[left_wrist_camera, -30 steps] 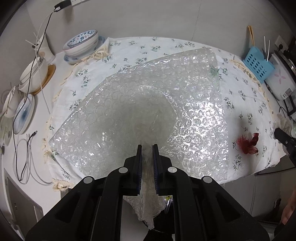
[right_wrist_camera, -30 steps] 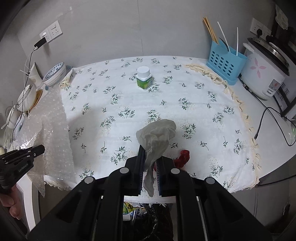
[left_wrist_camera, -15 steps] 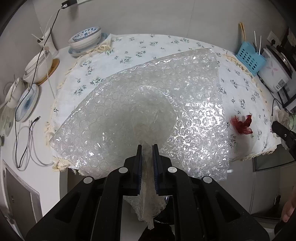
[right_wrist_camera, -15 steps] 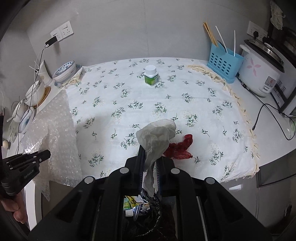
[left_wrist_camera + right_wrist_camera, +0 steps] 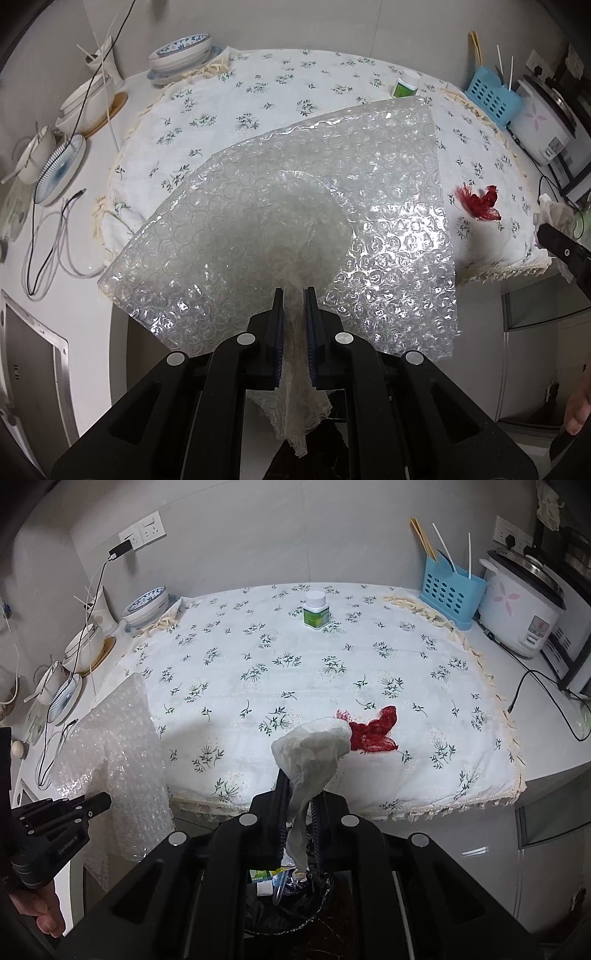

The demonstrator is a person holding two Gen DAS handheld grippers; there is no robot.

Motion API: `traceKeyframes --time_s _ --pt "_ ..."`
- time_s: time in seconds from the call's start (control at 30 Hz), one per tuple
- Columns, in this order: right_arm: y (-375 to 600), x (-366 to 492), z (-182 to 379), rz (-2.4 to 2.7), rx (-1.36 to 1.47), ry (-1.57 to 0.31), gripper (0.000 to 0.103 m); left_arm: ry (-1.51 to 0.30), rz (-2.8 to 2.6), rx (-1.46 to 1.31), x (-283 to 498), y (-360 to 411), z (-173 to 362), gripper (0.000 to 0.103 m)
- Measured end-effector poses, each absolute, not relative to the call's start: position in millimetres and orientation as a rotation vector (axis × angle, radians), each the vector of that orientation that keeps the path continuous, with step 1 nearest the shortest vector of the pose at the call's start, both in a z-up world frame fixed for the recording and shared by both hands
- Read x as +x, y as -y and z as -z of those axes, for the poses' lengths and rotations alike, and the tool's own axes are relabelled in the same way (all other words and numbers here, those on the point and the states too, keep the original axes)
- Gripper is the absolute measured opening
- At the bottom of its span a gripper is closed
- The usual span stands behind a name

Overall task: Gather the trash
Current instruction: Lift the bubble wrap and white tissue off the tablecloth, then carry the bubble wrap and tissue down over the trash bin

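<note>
Left gripper [image 5: 294,295] pinches a clear bubble wrap sheet [image 5: 295,221], crinkled, fanned out off the table edge. Right gripper [image 5: 299,797] pinches a crumpled grey-white tissue [image 5: 310,749] above the black-lined trash bin [image 5: 295,893]; red scrap [image 5: 373,731] lies on the floral tablecloth [image 5: 295,672].

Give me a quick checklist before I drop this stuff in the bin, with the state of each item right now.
1. Left gripper shut on the clear bubble wrap sheet: ok.
2. Right gripper shut on the crumpled white tissue: ok.
3. Black-lined trash bin below the right gripper, tissue tail hanging over its opening: ok.
4. Bubble wrap clear of the table edge: cannot tell; in the right wrist view it hangs beside the floral tablecloth.
5. Bin has room for the large sheet: cannot tell; other trash already lies inside.
6. Table cleared: not ok; the red mesh scrap and the white-capped green bottle are on it.
</note>
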State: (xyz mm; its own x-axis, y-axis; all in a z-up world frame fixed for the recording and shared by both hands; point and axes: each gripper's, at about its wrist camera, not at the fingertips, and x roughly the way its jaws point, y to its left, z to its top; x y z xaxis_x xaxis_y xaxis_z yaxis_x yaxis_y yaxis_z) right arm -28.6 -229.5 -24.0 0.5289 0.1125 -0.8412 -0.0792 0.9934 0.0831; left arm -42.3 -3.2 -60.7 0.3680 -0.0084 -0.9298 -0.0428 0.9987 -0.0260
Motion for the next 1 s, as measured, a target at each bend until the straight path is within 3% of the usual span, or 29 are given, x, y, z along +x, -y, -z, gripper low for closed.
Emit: traceKeyframes --time_s 0.57,1.0 --pt "222 -78 67 -0.164 0.032 -1.080 0.011 -1.242 0.001 -0.019 -96 6 101 0.009" --pt "214 -102 143 -0.221 0.026 -1.192 0.011 -1.369 0.003 -0.016 -120 9 184 0.009"
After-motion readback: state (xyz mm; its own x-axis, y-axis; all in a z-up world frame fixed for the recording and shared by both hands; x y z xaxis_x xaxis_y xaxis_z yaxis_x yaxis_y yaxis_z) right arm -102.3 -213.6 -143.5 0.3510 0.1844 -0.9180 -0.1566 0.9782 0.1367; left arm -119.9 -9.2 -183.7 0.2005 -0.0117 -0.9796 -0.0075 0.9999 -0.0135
